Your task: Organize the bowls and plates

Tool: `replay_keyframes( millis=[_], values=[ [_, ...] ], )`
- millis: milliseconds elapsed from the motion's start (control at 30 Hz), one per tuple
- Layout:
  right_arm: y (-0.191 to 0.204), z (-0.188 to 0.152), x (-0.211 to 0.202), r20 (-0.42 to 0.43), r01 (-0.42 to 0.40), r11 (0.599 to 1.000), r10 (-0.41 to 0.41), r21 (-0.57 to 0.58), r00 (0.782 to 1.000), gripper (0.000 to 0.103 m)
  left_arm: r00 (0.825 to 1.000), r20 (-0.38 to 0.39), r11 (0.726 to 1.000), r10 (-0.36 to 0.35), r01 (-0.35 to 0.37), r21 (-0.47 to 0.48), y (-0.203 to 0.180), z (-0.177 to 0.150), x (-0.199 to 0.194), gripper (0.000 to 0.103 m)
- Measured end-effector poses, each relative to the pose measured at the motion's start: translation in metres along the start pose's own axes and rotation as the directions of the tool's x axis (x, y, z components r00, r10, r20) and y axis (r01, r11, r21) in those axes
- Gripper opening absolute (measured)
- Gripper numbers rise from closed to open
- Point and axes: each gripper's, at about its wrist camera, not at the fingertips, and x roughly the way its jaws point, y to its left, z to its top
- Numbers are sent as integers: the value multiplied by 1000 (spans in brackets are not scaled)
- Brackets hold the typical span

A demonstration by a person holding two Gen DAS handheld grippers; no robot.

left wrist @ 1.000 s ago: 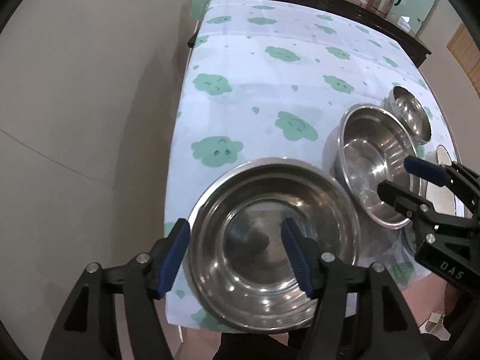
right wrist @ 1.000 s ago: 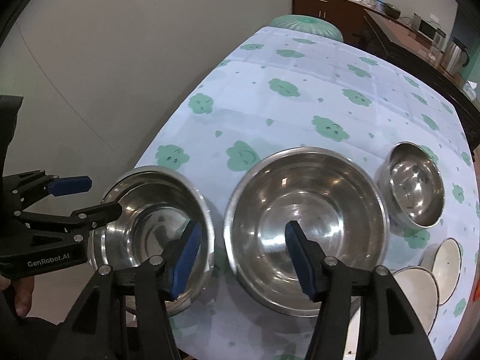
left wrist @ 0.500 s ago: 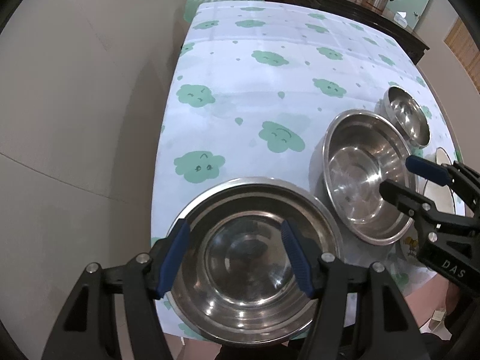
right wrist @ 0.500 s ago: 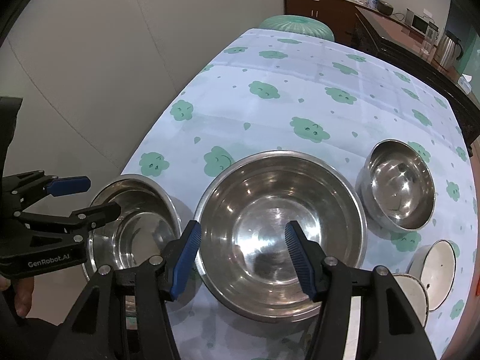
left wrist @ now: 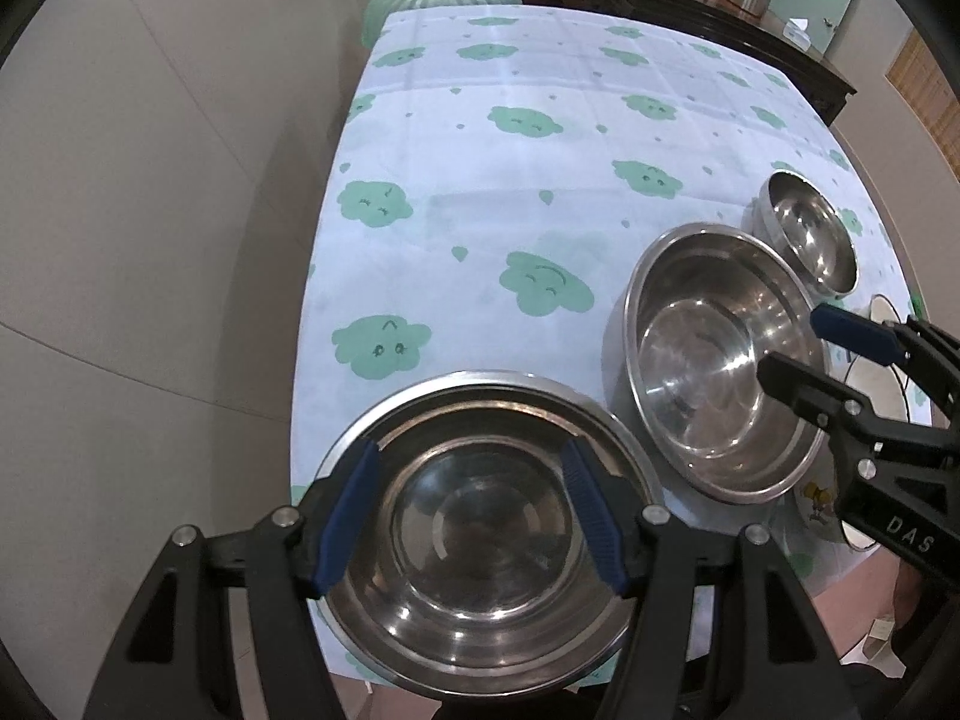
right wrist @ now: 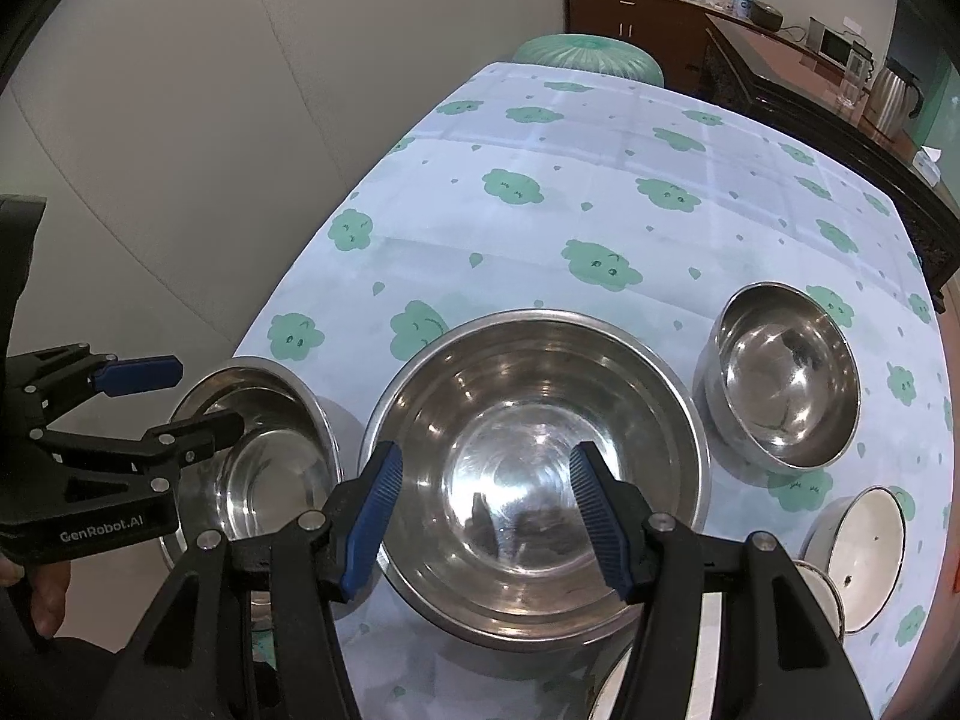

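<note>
Three steel bowls stand in a row near the table's front edge. My left gripper [left wrist: 474,510] is open above the leftmost steel bowl [left wrist: 480,540], also seen in the right wrist view [right wrist: 264,468]. My right gripper [right wrist: 489,525] is open above the middle, largest steel bowl [right wrist: 534,462], which lies right of the first in the left wrist view [left wrist: 714,360]. A small steel bowl [right wrist: 786,378] stands further right. White plates [right wrist: 864,546] lie at the front right corner.
The table carries a pale blue cloth with green clouds [right wrist: 600,210]. A green plastic stool [right wrist: 588,57] stands at its far end. A dark wooden sideboard [right wrist: 798,78] with a kettle runs along the right. A wall is close on the left.
Both grippers have drawn back toward the table's front edge, so the bowls sit lower and nearer in both views. The jaws stay open. The bowls have not moved.
</note>
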Motion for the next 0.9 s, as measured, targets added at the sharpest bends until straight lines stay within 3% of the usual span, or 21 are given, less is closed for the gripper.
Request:
replay_keyframes(
  millis=[900],
  values=[
    [-29,-2,1,-10,30,998,-29,57,1000,61,1000,-13,998,-21,21,56,-26,20,12,64]
  ],
)
